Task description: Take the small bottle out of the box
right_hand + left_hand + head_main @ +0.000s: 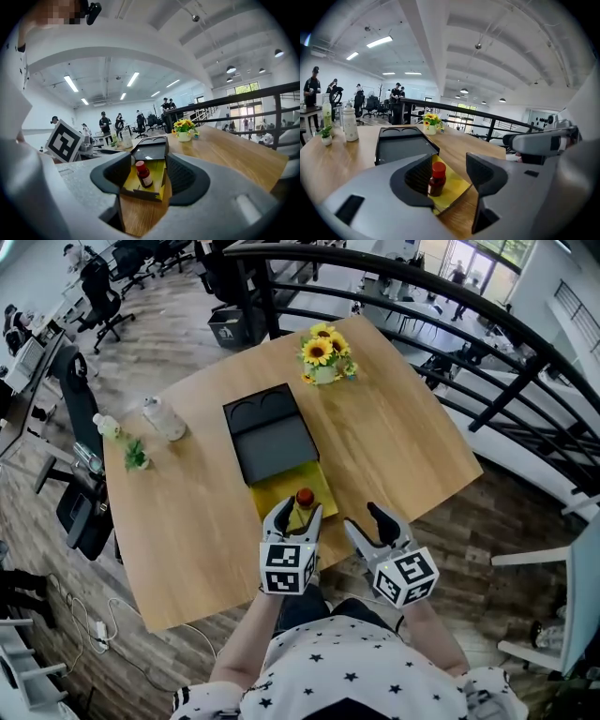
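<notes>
Open-plan office on a railed upper level: a black railing (pixel 422 310) curves behind a wooden tabletop (pixel 394 427), with desks, office chairs and standing people further back. On the tabletop lies a box (pixel 277 493) with a yellow inside, near the edge closest to the person. Its black lid (pixel 272 439) is folded open and lies flat on the far side. The small bottle (pixel 437 179), dark with a red cap, stands upright inside the yellow part of the box.

The left gripper (pixel 297 515) is held low over the near end of the box, jaws spread. In the left gripper view the bottle shows in the gap between them, close against the left-hand jaw and well clear of the other. Whether it touches that jaw cannot be told, and nothing is pinched.

The right gripper (pixel 149 176) is just beside the left one, above the tabletop's near edge. Its jaws are likewise spread and hold nothing. The box and bottle appear beyond them, through the gap.

A pot of sunflowers (pixel 323 351) stands at the far side of the tabletop, past the lid. A pale jar (pixel 164 418) and a small green plant (pixel 136 456) stand towards the left corner, well apart from the box.
</notes>
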`<state>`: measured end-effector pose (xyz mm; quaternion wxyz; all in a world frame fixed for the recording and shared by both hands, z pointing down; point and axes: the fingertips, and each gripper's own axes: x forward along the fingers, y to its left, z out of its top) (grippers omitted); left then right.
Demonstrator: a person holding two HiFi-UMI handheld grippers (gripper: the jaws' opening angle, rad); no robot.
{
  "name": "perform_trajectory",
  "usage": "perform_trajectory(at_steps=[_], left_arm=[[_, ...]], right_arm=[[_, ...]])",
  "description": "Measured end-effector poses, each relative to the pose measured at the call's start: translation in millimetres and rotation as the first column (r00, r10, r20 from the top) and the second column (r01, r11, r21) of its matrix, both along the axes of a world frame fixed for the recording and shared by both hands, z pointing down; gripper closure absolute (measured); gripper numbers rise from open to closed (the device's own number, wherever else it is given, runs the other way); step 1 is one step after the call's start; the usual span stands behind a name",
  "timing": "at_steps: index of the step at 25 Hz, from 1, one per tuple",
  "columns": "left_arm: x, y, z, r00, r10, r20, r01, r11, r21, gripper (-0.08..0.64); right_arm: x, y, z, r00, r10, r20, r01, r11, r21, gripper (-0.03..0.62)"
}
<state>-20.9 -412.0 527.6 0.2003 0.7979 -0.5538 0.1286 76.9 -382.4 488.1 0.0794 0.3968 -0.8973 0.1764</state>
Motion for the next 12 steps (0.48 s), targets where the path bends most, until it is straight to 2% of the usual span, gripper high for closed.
perform_trajectory(at_steps=[5, 12], left_arm=[[-4.0, -16.4, 20.5, 0.999, 0.012, 0.037, -0.010, 0.998, -0.058, 0.353], [-5.8, -26.4, 38.7, 0.998, 0.036, 0.045, -0.031, 0.993, -0.110, 0.354]], right_arm=[[-9.4, -18.0, 4.8, 1.000, -0.006, -0.001, 0.006, 1.000, -0.021, 0.370], [-12.6, -33.6, 12.0, 1.000, 0.010, 0.000, -0.010, 0.999, -0.047, 0.370]])
